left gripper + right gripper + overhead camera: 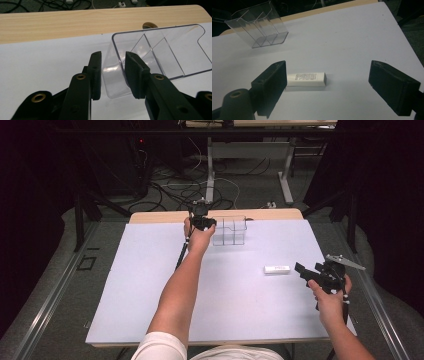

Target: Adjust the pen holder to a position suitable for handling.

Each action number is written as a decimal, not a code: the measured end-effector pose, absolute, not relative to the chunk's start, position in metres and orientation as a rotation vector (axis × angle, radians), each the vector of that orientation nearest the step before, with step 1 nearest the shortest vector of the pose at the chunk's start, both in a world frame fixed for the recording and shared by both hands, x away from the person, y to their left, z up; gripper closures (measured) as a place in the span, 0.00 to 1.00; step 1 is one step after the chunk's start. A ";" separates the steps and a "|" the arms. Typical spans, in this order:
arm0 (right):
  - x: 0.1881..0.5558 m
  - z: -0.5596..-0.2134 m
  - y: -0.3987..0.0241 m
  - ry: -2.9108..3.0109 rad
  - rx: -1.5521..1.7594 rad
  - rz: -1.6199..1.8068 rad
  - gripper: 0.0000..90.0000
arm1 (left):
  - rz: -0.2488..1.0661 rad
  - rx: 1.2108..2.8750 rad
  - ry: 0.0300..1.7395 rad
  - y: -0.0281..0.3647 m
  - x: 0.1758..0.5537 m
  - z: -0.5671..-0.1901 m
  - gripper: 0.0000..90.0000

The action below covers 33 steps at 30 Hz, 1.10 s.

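At far table edge, left gripper (113,72) straddles clear divided holder's (160,50) near wall, jaws narrow; pad contact unclear through glare. Right gripper (327,85) wide open; white box (306,79) partly hidden behind its jaw.

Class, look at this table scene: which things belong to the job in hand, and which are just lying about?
In the job:
left gripper, jaws either side of one wall
clear plastic organiser
right gripper, open
white box, before it

Lying about:
cables on the floor
desk legs behind
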State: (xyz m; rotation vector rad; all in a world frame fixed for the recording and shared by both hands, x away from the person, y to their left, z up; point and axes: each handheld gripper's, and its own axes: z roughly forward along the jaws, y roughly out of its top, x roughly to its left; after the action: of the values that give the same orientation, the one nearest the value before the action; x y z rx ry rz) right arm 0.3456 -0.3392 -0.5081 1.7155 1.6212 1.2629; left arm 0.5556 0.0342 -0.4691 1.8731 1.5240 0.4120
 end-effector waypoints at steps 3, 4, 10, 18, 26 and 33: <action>0.346 -0.509 -0.339 1.617 1.710 1.260 0.16 | 0.416 1.880 1.520 0.033 0.555 -0.469 0.80; 0.347 -0.510 -0.339 1.606 1.704 1.269 0.16 | 0.415 1.878 1.520 0.032 0.555 -0.469 0.81; 0.346 -0.508 -0.339 1.630 1.707 1.253 0.16 | 0.372 1.848 1.536 0.030 0.554 -0.471 0.89; 0.347 -0.510 -0.339 1.635 1.688 1.260 0.16 | 0.342 1.785 1.569 0.032 0.553 -0.472 0.96; 0.346 -0.509 -0.339 1.630 1.716 1.255 0.16 | 0.352 1.805 1.563 0.031 0.550 -0.469 0.98; 0.347 -0.510 -0.339 1.638 1.710 1.254 0.16 | 0.330 1.776 1.603 0.039 0.543 -0.467 0.98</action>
State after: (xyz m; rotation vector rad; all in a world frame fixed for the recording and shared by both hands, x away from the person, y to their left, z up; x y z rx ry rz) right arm 0.3470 -0.3394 -0.5102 1.7099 1.6380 1.2536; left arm 0.5433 0.0391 -0.4666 1.7760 1.6034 0.3301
